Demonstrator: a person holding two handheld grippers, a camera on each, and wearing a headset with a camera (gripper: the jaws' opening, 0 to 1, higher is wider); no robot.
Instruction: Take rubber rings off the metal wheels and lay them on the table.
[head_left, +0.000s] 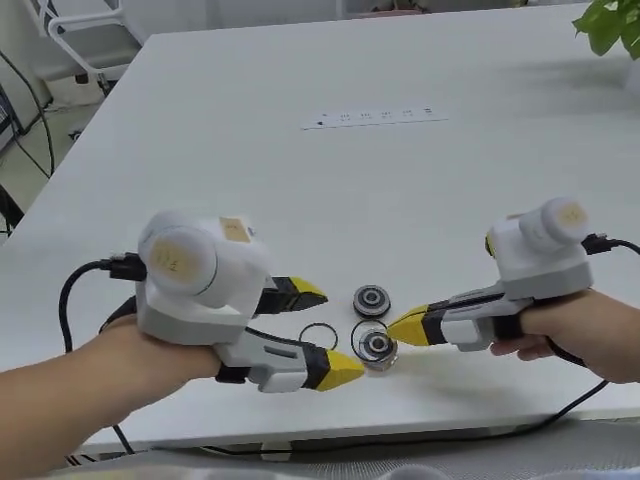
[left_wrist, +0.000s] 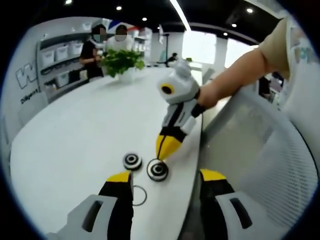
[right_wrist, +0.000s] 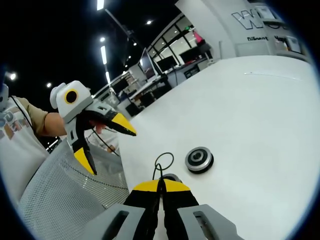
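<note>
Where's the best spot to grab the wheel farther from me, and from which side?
Probably across its outer rim, coming down from above. The far wheel lies flat, so only its round edge offers a hold; set the jaws left and right, since the near wheel crowds its near side.

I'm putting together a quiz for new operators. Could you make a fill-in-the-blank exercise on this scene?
1. The left tool has its jaws ____.
2. The right tool has its jaws ____, with the tips at the nearer metal wheel.
3. The white table bears ____ metal wheels, counting the farther wheel.
4. A loose rubber ring lies flat on the table, on the side of the ____ tool.

Missing words: open; shut; two; left.
</note>
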